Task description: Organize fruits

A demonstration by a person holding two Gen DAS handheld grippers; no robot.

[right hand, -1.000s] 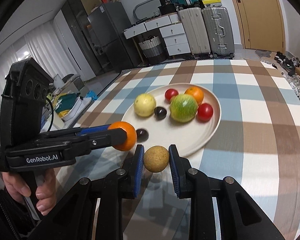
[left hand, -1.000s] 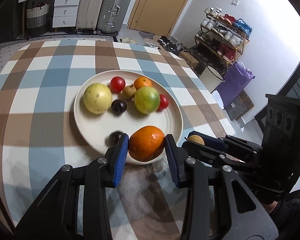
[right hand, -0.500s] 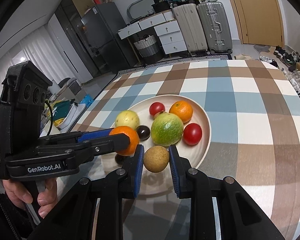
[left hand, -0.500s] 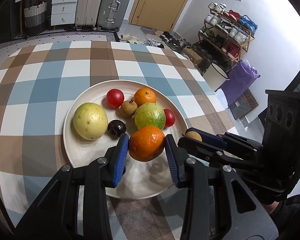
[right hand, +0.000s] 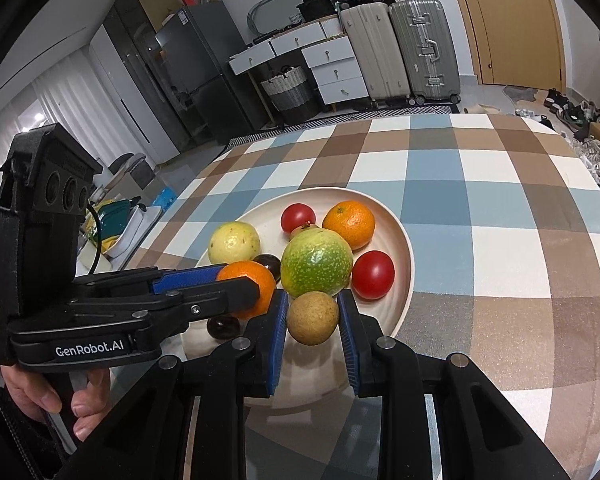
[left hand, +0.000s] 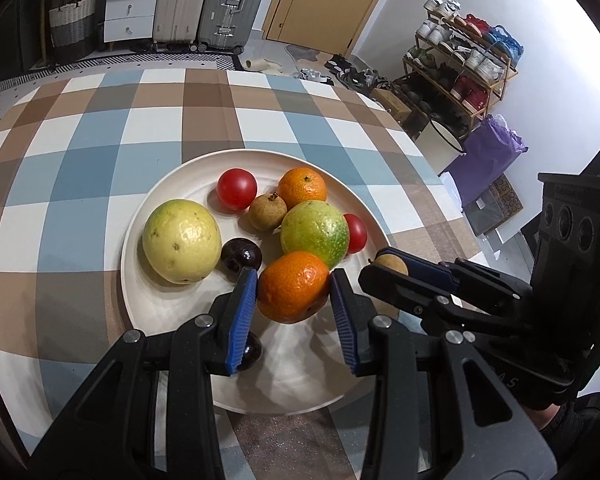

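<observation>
Two loaded grippers (left hand: 293,300) (right hand: 313,317) inside plate rim (left hand: 140,216).

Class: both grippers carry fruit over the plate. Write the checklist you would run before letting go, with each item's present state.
1. Left gripper grips the orange: ok.
2. Right gripper grips the brown fruit: ok.
3. Both held fruits are over the plate: ok.
4. Bare plate under the orange: ok, though a dark plum lies by the left finger.
5. Bare plate under the brown fruit: ok.
6. Held fruits low enough to release without rolling: cannot tell.
</observation>
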